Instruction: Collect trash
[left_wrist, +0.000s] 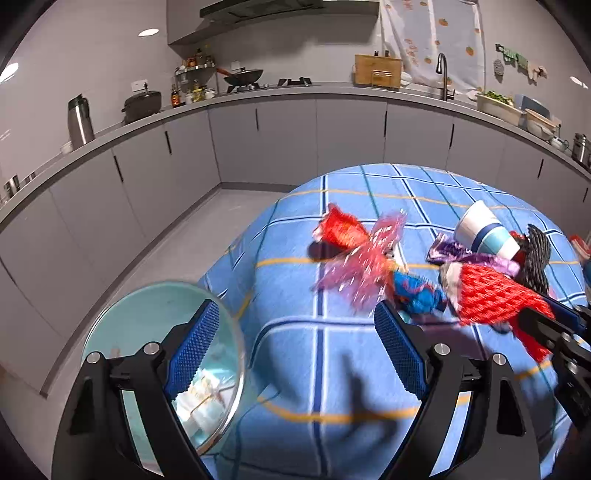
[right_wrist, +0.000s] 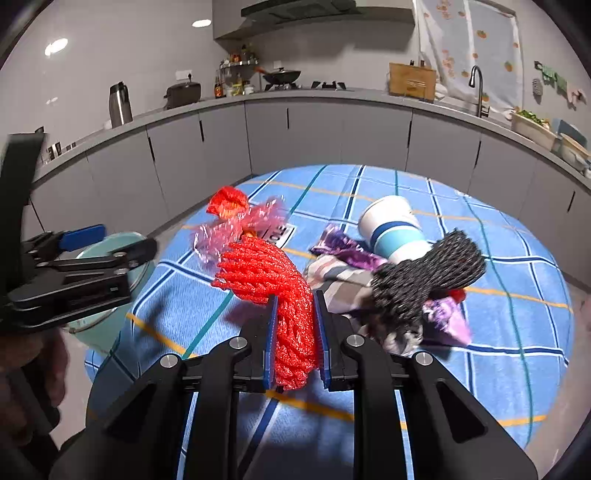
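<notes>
I have the right claw (right_wrist: 294, 343) clamped on the red foam net (right_wrist: 273, 280), just lifted clear of the litter on the checked surface (right_wrist: 517, 332), left claw (left_wrist: 291, 343) wide and empty, bin (left_wrist: 155, 317) below-left.

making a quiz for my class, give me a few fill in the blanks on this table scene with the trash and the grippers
1. The right gripper is shut on the ____ foam net.
2. The paper cup lies on its ____.
3. The left gripper fingers stand ____, holding nothing.
4. The tablecloth is mostly ____ with a checked pattern.

Missing words: red; side; open; blue
</notes>
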